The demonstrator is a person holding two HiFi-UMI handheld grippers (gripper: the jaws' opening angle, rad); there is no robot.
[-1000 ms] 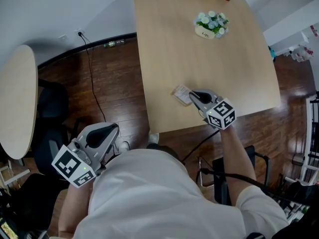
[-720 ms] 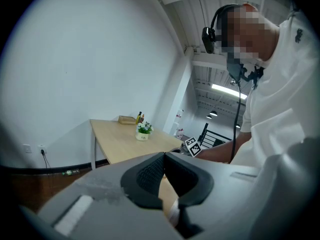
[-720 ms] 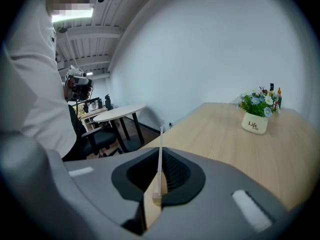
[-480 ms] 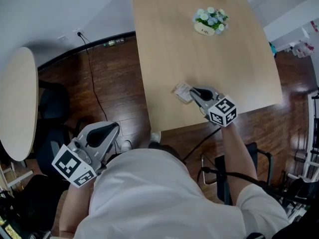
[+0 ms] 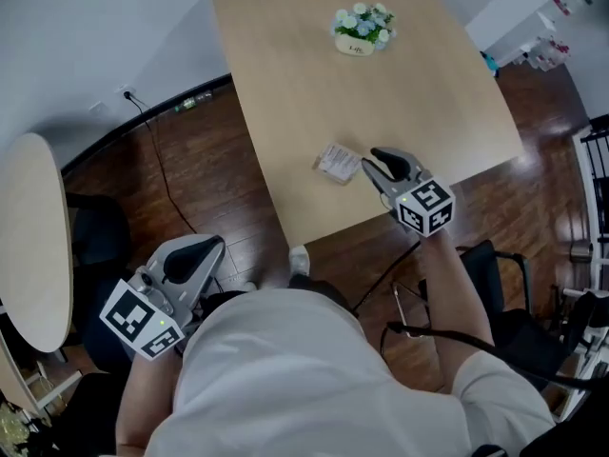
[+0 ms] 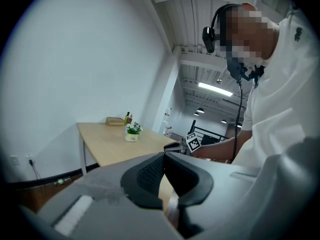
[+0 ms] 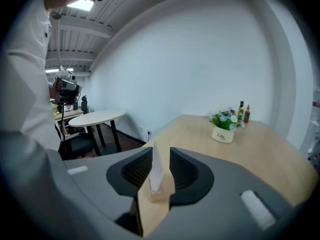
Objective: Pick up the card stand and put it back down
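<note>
Right fingers have just been opening and stand wide, clear of the stand in their gap. It rests upright on the counter. Likely release: back straight out without nudging it. Left fingers closed, empty.

The white flower pot bears the printed word "Life"; the smaller line under this word is too small to read, and no other text is legible
</note>
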